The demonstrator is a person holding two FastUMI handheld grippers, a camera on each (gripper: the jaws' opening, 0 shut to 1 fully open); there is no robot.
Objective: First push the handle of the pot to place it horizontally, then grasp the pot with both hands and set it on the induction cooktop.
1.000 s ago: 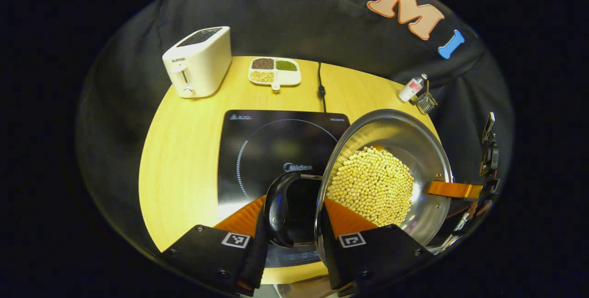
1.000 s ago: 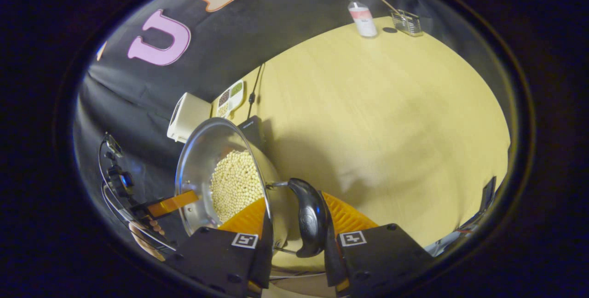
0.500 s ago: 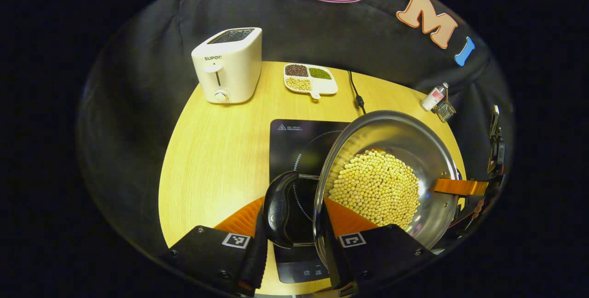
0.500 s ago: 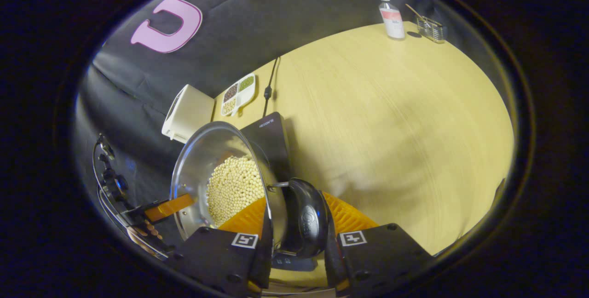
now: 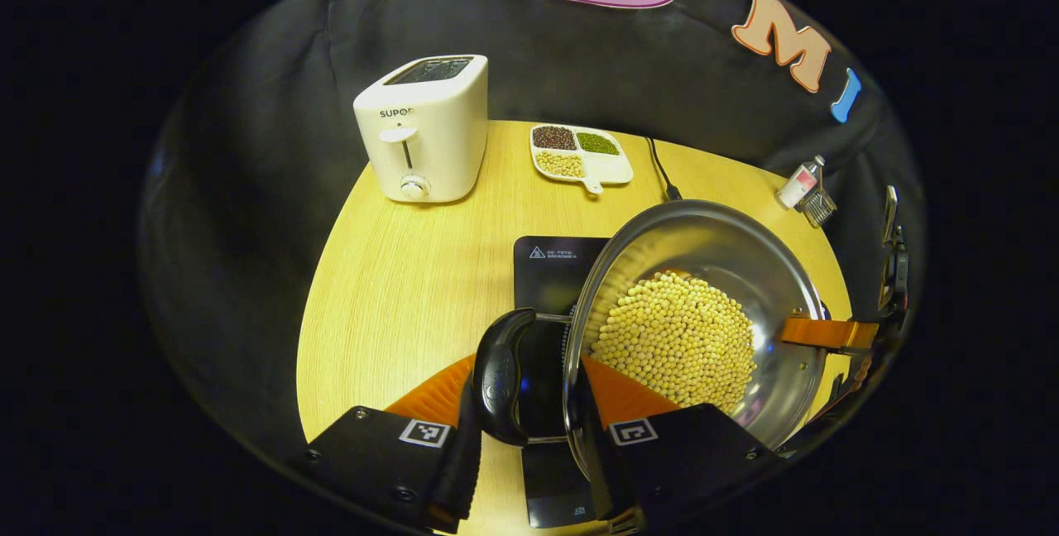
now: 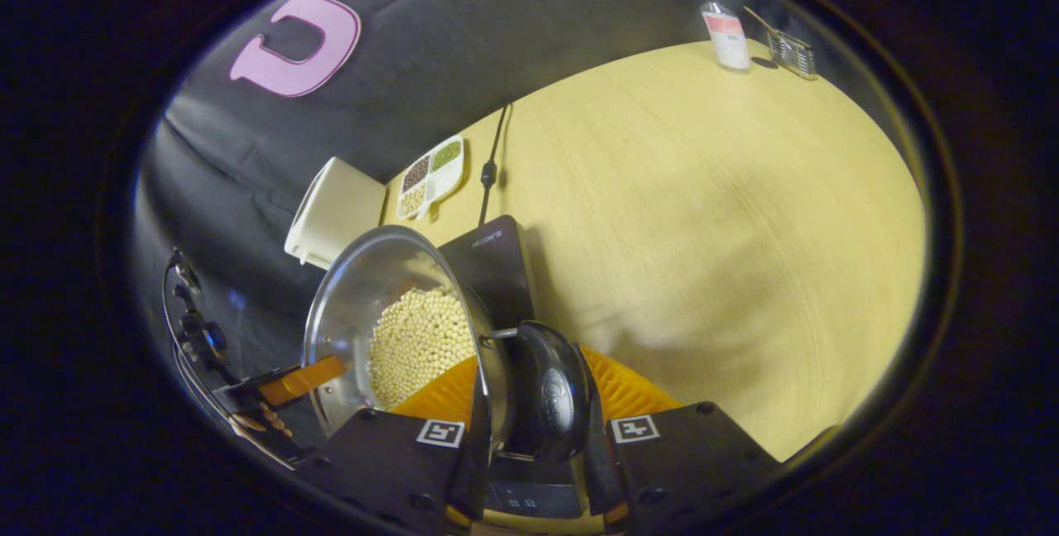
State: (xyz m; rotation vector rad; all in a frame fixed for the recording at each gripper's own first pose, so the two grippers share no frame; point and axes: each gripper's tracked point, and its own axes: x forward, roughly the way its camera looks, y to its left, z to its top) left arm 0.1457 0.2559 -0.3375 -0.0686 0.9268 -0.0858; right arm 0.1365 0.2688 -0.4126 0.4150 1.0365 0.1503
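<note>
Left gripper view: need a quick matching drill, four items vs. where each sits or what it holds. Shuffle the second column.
1. white toaster
2. steel pot
3. white divided dish
4. small bottle

a. table's far right edge
b. holds pale round beans
c. far left of table
d. three kinds of grain, mid-back of table

Pairs: 1-c, 2-b, 3-d, 4-a

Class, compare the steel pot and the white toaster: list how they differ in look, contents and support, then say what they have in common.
The pot is round, shiny metal; the toaster is boxy and white. The pot is open-topped and holds pale beans; the toaster shows only dark top slots. The pot is gripped at its two side handles by the left hand-held gripper and right hand-held gripper; the toaster stands untouched on the table. Both are kitchen items in the same booth.
</note>
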